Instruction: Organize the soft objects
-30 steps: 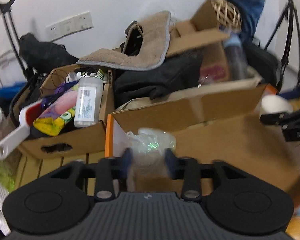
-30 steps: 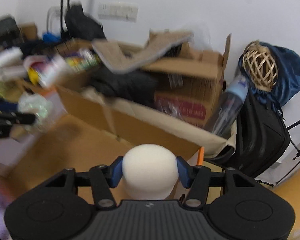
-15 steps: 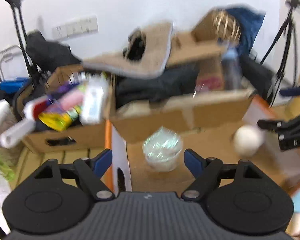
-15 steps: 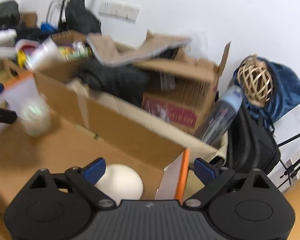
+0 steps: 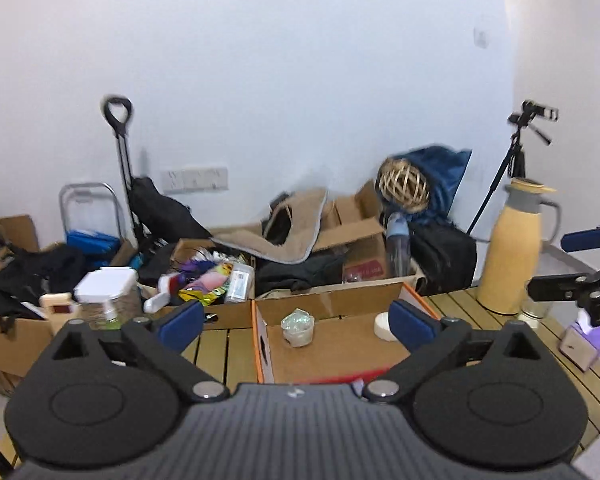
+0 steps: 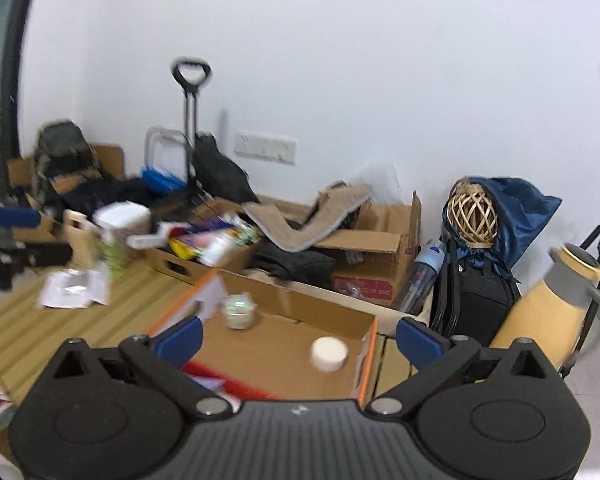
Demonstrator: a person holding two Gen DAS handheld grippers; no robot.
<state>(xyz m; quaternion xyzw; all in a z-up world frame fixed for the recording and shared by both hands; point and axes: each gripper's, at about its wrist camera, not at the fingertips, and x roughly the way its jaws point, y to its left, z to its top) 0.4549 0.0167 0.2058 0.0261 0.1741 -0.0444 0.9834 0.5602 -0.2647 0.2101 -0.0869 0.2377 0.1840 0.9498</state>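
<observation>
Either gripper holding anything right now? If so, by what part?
Nothing held. Left gripper and right gripper are both open; the plastic-wrapped ball and white foam ball sit loose in the cardboard box.

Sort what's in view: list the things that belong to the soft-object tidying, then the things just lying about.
Job: white foam ball, plastic-wrapped ball, shallow cardboard tray holding both, left gripper and right gripper, both open.

Lying about: yellow flask, wicker ball, beige mat, water bottle, tripod.

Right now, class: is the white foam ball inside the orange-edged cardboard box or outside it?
Inside. The white foam ball rests on the floor of the orange-edged cardboard box, near its right wall, free of both open grippers.
</observation>
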